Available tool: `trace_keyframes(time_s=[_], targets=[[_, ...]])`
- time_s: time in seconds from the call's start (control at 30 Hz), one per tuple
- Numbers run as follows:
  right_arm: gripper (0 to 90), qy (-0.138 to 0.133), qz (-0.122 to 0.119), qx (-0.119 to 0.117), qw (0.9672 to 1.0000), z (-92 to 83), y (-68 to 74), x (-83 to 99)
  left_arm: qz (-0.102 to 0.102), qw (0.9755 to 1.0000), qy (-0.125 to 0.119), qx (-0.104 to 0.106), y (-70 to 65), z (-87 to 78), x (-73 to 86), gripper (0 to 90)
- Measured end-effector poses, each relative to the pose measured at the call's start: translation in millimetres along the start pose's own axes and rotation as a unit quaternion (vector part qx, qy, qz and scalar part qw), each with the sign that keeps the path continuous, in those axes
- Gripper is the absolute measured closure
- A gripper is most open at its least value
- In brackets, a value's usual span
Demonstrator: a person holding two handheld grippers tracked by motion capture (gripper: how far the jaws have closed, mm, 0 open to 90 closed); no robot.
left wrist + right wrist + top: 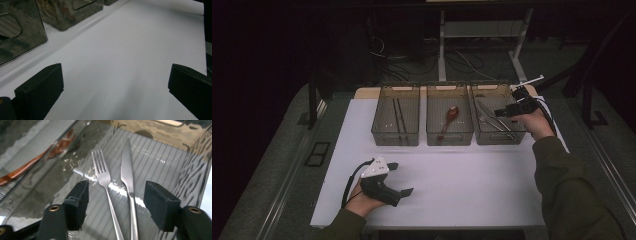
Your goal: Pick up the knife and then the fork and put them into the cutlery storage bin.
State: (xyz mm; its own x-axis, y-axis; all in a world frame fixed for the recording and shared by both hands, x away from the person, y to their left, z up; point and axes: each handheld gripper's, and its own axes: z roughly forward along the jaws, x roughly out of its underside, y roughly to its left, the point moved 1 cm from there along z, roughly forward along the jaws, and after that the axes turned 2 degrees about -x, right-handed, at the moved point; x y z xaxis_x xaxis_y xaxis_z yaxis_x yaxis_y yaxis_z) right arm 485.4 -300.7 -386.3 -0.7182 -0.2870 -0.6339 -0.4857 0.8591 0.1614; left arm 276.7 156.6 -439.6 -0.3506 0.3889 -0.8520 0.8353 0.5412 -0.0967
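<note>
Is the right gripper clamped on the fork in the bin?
No, in the right gripper view the right gripper is open above the bin, with the fork and knife lying flat below.

overhead forward-down, two close views along jaws

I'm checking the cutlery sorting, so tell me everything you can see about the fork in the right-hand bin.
The fork is plain silvery metal with four tines and a long slim handle. It lies flat on the ribbed floor of the right-hand clear smoky bin, alongside a knife. The right gripper hangs over it with jaws apart, neither pad pressing on it.
</note>
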Motion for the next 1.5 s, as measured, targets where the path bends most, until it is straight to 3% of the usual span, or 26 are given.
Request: trace_keyframes(time_s=[0.23, 0.4, 0.7, 1.07, 1.5], targets=[[25.7, -0.032, -0.013, 0.016, 0.9993, -6.2, 2.2, 2.3, 0.000, 1.0000, 0.003, 0.000, 3.9, 1.9, 0.0, 0.0], [20.5, -0.051, -0.004, 0.009, 0.9987, -13.6, 2.2, 6.5, -0.002, 1.0000, 0.000, -0.004, 5.9, 2.6, -0.7, 0.0], [18.8, -0.081, -0.018, -0.014, 0.9964, -25.1, 6.9, 16.5, -0.007, 1.0000, -0.003, -0.007, 8.7, 1.9, -1.3, 0.0], [18.8, -0.117, -0.048, -0.045, 0.9910, -44.0, 29.0, 31.2, -0.009, 0.9999, -0.002, -0.009, 8.8, 0.6, -0.5, 0.0], [17.7, -0.133, -0.076, -0.077, 0.9852, -59.0, 55.9, 66.5, -0.010, 0.9999, -0.002, -0.007, 8.4, -0.3, 0.0, 0.0]])
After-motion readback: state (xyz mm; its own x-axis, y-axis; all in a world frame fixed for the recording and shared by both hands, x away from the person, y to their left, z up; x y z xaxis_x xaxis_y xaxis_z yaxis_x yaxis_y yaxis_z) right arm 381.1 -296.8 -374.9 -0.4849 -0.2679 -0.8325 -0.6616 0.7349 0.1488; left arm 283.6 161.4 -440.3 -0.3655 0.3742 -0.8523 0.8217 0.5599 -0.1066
